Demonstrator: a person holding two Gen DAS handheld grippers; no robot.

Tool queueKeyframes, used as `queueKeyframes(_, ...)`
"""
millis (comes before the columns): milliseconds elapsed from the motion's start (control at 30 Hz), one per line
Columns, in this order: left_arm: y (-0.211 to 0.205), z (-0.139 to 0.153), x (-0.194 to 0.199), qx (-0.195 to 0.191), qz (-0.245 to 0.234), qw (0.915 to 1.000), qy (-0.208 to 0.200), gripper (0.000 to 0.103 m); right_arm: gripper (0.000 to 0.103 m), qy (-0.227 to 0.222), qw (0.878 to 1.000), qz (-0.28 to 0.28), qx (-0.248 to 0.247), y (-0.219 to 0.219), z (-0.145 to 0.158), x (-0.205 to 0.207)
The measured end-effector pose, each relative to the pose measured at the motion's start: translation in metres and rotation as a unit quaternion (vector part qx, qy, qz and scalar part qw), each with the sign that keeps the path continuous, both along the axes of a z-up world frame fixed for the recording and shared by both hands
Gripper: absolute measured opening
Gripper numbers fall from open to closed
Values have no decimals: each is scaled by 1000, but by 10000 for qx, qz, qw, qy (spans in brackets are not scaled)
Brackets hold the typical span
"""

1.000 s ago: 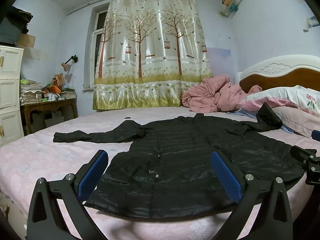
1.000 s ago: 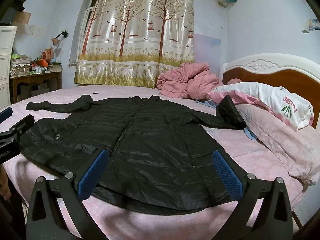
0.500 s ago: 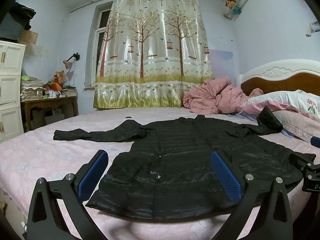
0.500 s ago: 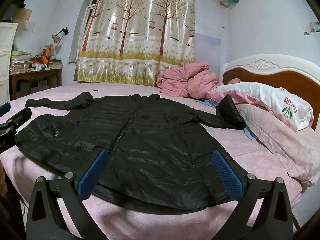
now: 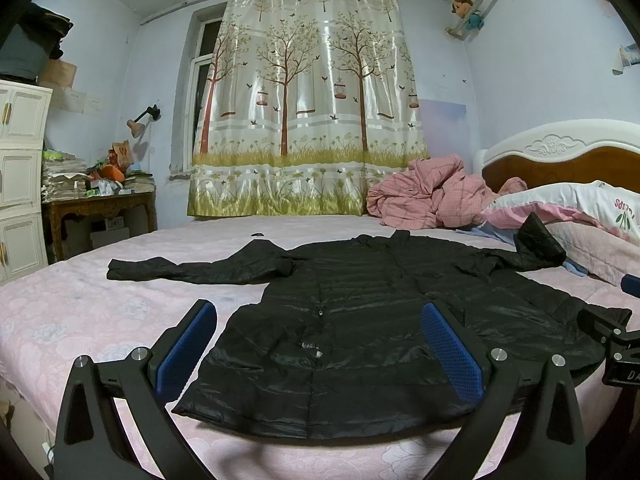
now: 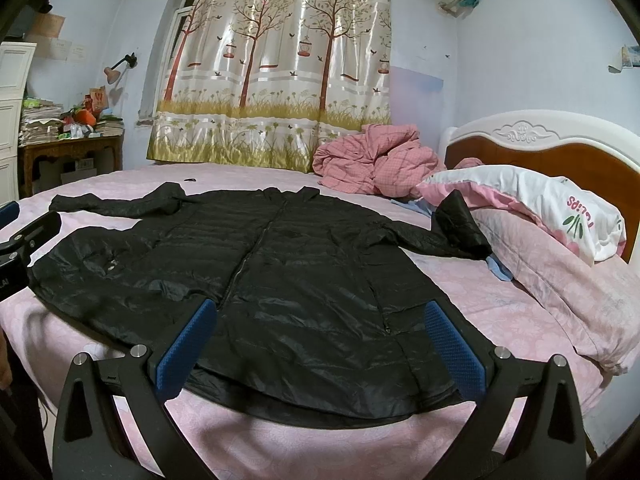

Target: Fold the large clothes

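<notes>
Both wrist views sit a little higher and farther back than a second ago, so more curtain and wall show above the bed, while nothing on the bed has shifted. The bed (image 6: 100, 320) in pink sheets carries the black coat (image 6: 280, 272) spread flat, front up, zip closed, hem at the near mattress edge and collar toward the window. Its left sleeve (image 5: 192, 270) lies straight out over bare sheet; its right sleeve (image 6: 456, 224) ends propped against the pillow (image 6: 540, 216). The left gripper (image 5: 316, 340) and right gripper (image 6: 318, 336) hover short of the hem, jaws spread wide and empty. The step in hand looks like the approach to a first fold: each gripper would do well to pinch a hem corner or a sleeve cuff through all layers, since the shiny padded shell seems slippery. Open sheet lies left and beyond the collar; the pillow and the crumpled quilt (image 6: 372, 160) crowd the right.
</notes>
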State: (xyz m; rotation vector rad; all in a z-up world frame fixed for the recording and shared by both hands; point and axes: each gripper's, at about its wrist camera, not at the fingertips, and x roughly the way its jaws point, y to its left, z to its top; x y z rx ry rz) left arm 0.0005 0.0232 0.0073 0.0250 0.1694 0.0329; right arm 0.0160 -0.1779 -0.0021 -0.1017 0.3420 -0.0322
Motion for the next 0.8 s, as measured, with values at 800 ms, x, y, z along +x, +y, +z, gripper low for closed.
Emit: queueKeyframes(800,-16,-10,15,-268,-415,9975,513,103,103,-24,9999,108,38,-6,5,-8)
